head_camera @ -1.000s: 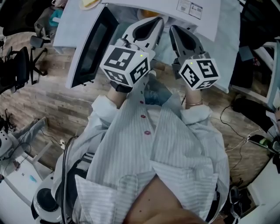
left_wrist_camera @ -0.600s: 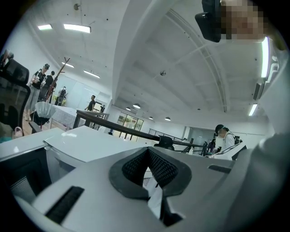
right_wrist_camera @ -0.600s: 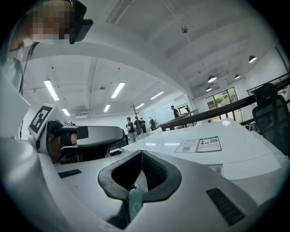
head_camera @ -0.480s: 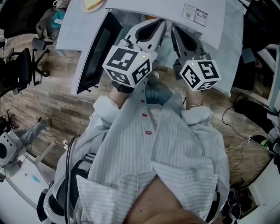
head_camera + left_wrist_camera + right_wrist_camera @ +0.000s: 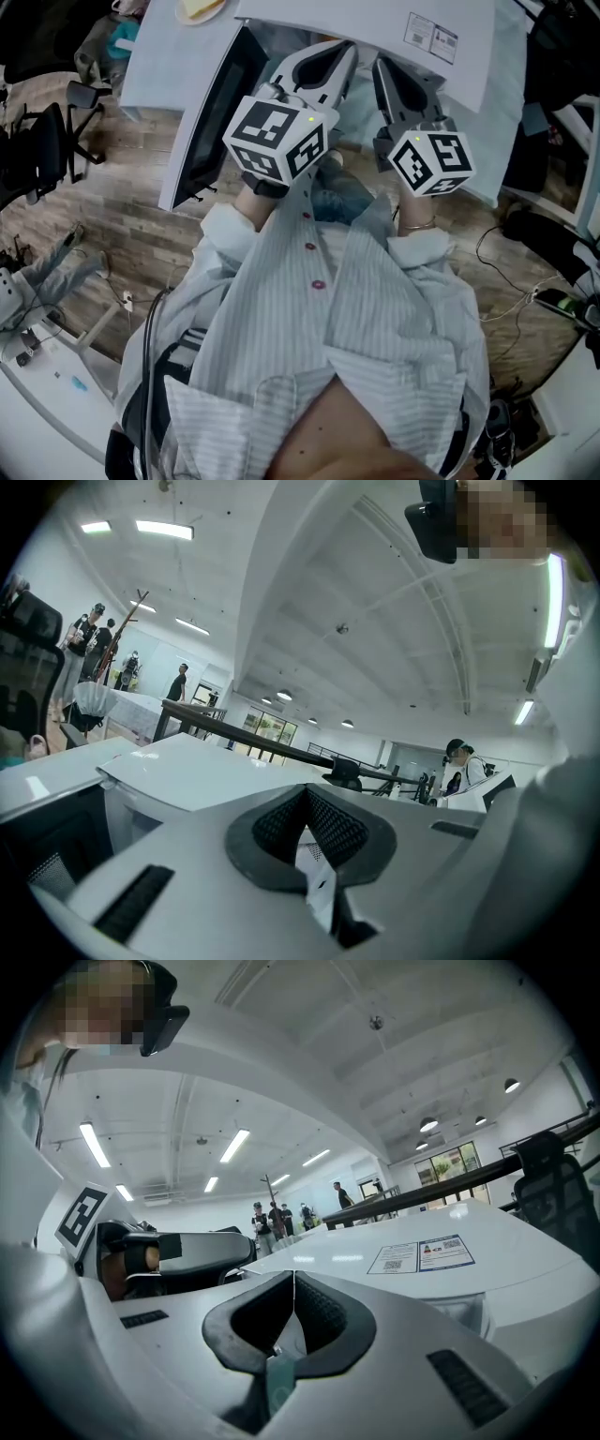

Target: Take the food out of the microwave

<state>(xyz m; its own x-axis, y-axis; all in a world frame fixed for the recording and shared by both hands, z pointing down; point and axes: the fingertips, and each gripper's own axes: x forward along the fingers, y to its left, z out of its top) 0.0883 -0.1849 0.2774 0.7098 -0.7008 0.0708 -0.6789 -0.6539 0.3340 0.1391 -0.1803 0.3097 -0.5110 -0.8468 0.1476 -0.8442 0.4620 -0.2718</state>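
Note:
The white microwave (image 5: 375,28) lies at the top of the head view, its door (image 5: 211,112) swung open to the left. Its top panel hides the cavity, so no food shows inside. My left gripper (image 5: 343,47) is shut and empty, with its tips at the mouth of the opening. My right gripper (image 5: 383,64) is beside it, also shut and empty, its tips under the front edge. In the left gripper view the pads (image 5: 305,822) meet, with the microwave top (image 5: 187,771) beyond. In the right gripper view the pads (image 5: 293,1288) are together too, below the stickered top (image 5: 422,1252).
A plate with yellow food (image 5: 199,7) sits on the pale table (image 5: 150,56) left of the microwave. Office chairs (image 5: 42,141) stand on the wooden floor at left, and cables (image 5: 506,281) trail at right. People stand far off in the room (image 5: 178,682).
Both grippers have edged forward toward the microwave opening, so its top edge now covers more of their tips. The jaws have stayed shut.

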